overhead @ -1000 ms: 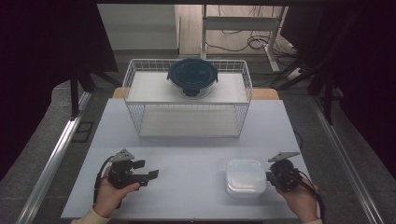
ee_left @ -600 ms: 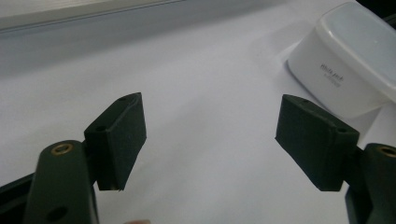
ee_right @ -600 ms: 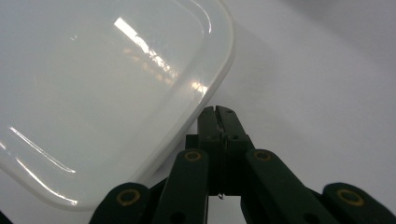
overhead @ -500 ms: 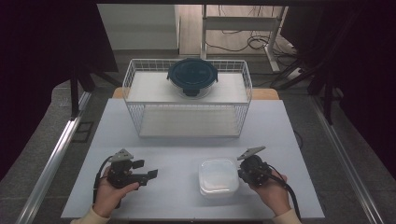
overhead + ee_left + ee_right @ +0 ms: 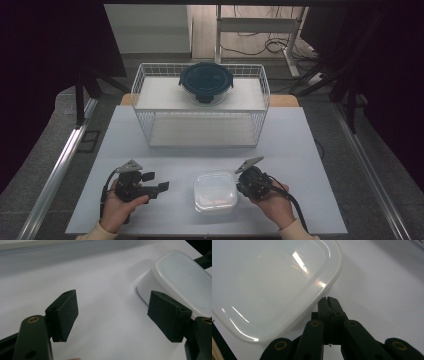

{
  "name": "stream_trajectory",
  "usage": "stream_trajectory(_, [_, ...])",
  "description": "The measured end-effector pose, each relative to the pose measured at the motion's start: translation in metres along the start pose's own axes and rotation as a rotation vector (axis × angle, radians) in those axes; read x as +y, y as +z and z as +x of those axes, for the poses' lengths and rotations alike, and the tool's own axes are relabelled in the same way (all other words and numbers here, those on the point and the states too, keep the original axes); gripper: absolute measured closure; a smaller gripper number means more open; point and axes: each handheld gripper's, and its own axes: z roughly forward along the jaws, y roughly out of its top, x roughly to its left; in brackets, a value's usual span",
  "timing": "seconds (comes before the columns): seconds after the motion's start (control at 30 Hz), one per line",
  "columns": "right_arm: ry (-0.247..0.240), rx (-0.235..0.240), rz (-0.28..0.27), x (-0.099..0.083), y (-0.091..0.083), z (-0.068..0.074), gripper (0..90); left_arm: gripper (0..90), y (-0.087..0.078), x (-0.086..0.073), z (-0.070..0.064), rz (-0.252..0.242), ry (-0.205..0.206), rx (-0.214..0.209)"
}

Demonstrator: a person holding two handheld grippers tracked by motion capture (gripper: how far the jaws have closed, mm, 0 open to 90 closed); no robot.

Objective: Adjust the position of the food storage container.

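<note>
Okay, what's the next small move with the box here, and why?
Probably bring the left claw in to the box's near side. Its jaws stand wide open with table between them and the box, while the right claw is shut, tips against the box's rim, so it seems to push rather than grip.

The right hand-held gripper [image 5: 329,300] rises from six o'clock with its black jaws pressed together. Their tips touch the rim of a translucent white plastic container [image 5: 269,285] towards ten o'clock. White surface [image 5: 387,290] spreads towards two o'clock.
</note>
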Motion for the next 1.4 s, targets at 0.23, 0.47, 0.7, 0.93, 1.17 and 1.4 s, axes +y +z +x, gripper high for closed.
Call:
stream_trajectory(0.23, [-0.006,0.018,-0.015,0.003,0.002,0.004,89.5,24.2,0.002,0.0,0.0,0.005,0.002,0.001])
stream_trajectory(0.47, [-0.019,0.034,-0.035,0.002,0.002,0.007,89.4,24.3,0.002,-0.001,0.001,0.005,-0.004,0.006])
stream_trajectory(0.7, [0.025,0.011,-0.109,-0.016,-0.019,-0.001,89.4,24.4,0.001,-0.001,0.0,0.0,-0.002,0.003])
stream_trajectory(0.93, [0.201,0.059,-0.263,-0.056,-0.038,-0.027,88.6,24.4,0.001,-0.001,-0.001,-0.003,-0.003,-0.01])
stream_trajectory(1.17, [0.245,0.103,-0.287,-0.06,-0.035,-0.031,85.7,24.4,0.001,-0.001,-0.001,-0.002,-0.003,-0.013])
stream_trajectory(1.4, [0.339,0.078,-0.397,-0.059,-0.033,-0.029,25.2,24.3,-0.001,-0.001,-0.003,-0.01,0.0,-0.02])
